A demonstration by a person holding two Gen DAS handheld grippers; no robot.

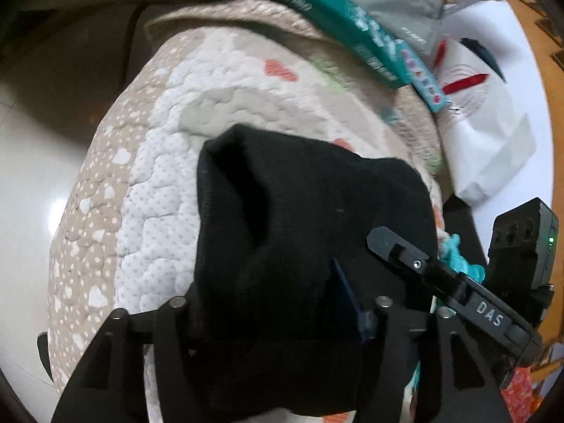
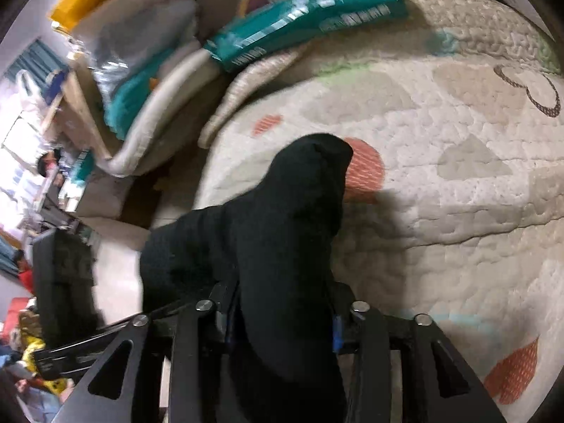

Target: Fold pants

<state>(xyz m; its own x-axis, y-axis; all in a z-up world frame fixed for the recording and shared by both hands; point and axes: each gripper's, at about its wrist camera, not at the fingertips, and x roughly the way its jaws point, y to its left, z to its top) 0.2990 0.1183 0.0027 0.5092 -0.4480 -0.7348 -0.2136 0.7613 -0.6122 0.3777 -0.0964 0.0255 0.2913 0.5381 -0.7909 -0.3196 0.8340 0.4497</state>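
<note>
The black pants [image 1: 282,232] hang bunched over a quilted mat [image 1: 169,162]. My left gripper [image 1: 278,317] is shut on a thick fold of the pants, which covers its fingertips. In the left wrist view, my right gripper's finger [image 1: 454,282] reaches in from the right against the same cloth. In the right wrist view the black pants [image 2: 282,232] rise in a lump between the fingers of my right gripper [image 2: 282,320], which is shut on them above the mat [image 2: 440,176]. My left gripper's dark body [image 2: 63,282] shows at the left.
A teal package [image 1: 338,24] and a white bag [image 1: 493,120] lie at the mat's far edge. The teal package [image 2: 306,10], a folded grey pad [image 2: 169,105] and cluttered shelves [image 2: 31,148] sit beyond the mat. Pale floor [image 1: 31,183] lies to the left.
</note>
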